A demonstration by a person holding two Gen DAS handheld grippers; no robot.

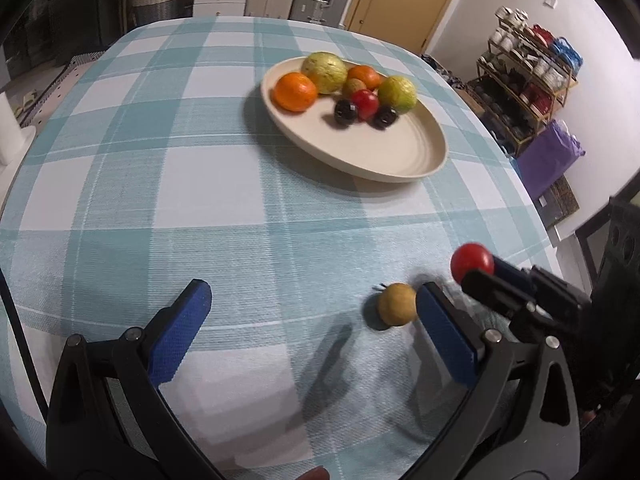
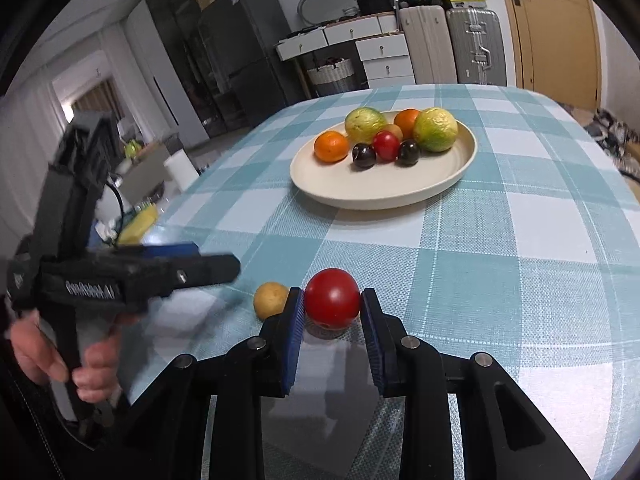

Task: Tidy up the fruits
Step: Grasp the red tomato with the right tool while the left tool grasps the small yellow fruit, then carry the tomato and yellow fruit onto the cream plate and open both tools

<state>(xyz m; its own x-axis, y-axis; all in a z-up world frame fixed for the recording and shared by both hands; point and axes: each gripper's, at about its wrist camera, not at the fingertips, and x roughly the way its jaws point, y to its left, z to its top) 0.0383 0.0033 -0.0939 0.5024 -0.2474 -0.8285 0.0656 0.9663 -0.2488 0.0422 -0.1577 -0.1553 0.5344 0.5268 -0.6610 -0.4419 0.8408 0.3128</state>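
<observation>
Gripping the red fruit between closed pads, the right tongs sit low over the surface, the plate lying straight ahead. Left tongs gape open beside the yellow fruit.

The plate stands on the table, toward its far side; the fruits lie in the plate's far half; well before the plate, near the table's front edge, a round fruit sits with a smaller fruit just left.
</observation>
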